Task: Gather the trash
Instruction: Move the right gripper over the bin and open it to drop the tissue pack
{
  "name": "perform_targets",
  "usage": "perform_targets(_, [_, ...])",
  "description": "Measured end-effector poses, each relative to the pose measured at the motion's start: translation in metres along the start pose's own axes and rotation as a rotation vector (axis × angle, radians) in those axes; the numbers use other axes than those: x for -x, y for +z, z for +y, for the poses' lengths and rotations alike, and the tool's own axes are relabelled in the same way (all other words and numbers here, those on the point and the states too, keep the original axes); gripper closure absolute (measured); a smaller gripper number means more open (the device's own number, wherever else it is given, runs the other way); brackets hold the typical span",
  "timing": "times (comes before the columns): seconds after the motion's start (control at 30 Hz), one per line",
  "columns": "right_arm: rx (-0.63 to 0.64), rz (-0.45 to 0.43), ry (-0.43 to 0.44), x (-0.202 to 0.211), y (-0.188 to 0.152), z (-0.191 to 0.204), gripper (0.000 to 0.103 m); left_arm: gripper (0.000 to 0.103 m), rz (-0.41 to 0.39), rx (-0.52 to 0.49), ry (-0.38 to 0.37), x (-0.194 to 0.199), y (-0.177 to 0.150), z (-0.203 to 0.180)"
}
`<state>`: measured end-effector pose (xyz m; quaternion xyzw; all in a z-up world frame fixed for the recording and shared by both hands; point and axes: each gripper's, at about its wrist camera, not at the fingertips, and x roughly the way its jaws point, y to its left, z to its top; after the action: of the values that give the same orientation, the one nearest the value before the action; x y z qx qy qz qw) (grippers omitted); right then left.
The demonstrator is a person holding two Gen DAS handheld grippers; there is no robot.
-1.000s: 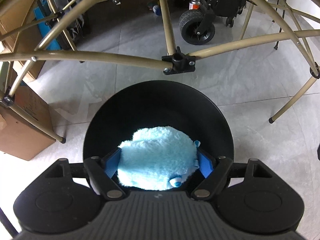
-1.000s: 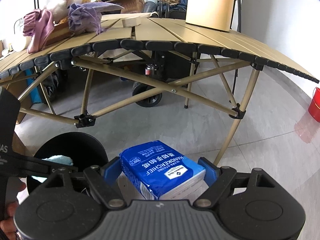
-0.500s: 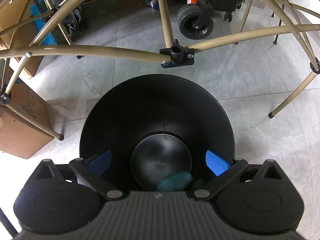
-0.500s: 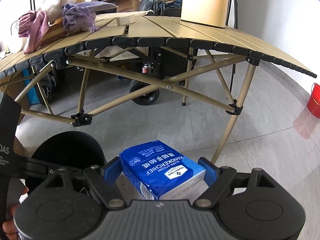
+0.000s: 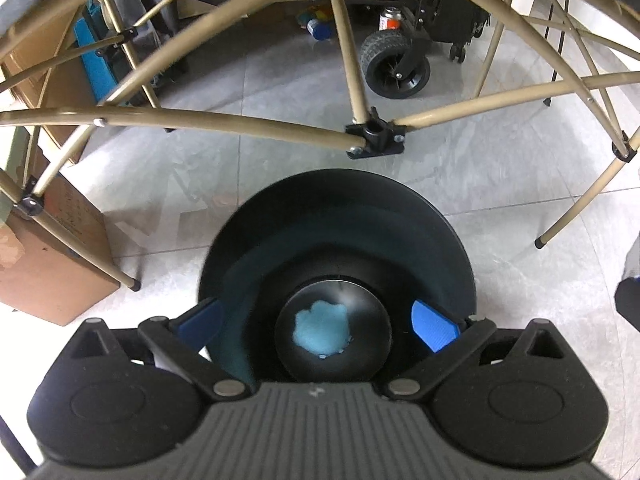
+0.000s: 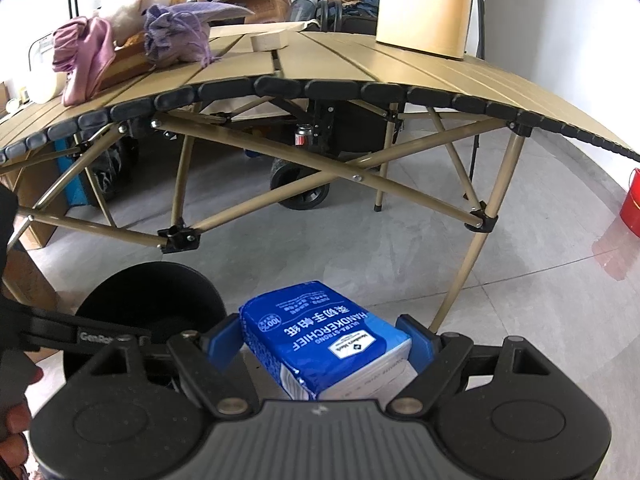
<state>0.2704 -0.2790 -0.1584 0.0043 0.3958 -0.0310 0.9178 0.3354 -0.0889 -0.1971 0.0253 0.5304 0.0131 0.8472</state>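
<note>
A black round trash bin stands on the floor under the table edge. A fluffy light-blue item lies at its bottom. My left gripper hangs open and empty right above the bin's mouth. The bin also shows in the right wrist view at lower left. My right gripper is shut on a blue handkerchief tissue pack and holds it above the floor, to the right of the bin.
A tan folding table with crossed legs stands just behind the bin. Cardboard boxes stand at left. A wheeled cart is under the table. A red bucket stands far right. Soft toys and cloths lie on the table.
My left gripper opened and let go of the fluffy blue item, which fell to the bottom of the bin. My right gripper kept its hold on the tissue pack.
</note>
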Motion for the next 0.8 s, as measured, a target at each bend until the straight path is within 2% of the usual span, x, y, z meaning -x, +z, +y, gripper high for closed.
perform_targets(0.3, [0.02,0.031,0.049,0.0,0.002,0.029,0.021,0.0,-0.06,0.028,0.035,0.028,-0.009,0.043])
perform_targets(0.67, [0.076,0.032,0.149,0.002,0.014,0.091,0.021,0.0,-0.143,0.127,0.072,0.068,-0.024,0.111])
perform_targets(0.8, [0.101,0.051,0.183,-0.004,0.017,0.115,0.021,0.0,-0.151,0.196,0.058,0.078,-0.026,0.141])
